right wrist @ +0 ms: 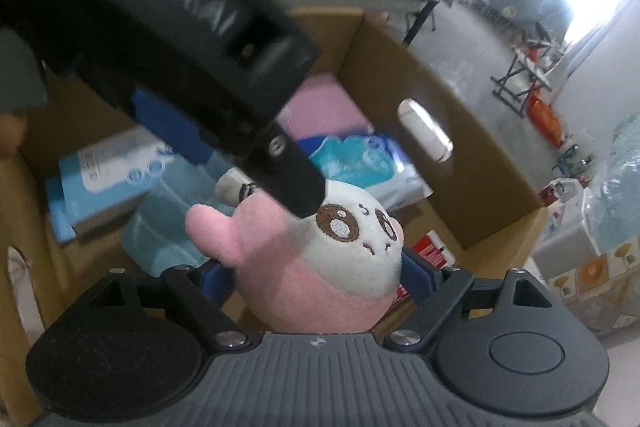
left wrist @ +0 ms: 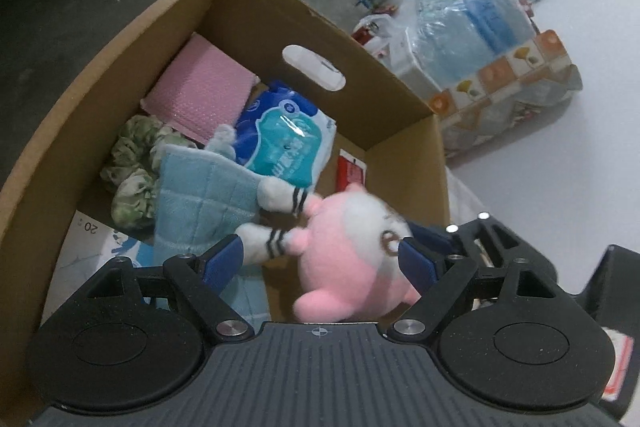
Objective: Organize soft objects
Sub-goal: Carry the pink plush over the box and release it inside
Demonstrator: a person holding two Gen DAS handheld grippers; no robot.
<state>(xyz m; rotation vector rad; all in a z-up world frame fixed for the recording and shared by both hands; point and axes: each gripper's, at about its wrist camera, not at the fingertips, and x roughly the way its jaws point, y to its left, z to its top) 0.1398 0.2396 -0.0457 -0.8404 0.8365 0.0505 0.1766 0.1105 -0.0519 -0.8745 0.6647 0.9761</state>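
Pink plush toy (right wrist: 320,267) over cardboard box (left wrist: 372,123).
Right tool (right wrist: 318,277) grips it; left tool (left wrist: 320,255) spread wide around it, near box's right wall.

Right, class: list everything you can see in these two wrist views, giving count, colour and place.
cardboard box: one, brown, open, on the table
pink-and-white plush toy: one, over the box
pink bubble mailer: one, far box corner
blue-and-white tissue pack: one, mid box
light blue quilted cloth: one, in box
green floral scrunchie: one, beside the cloth
left gripper: open around the plush
right gripper: around the plush
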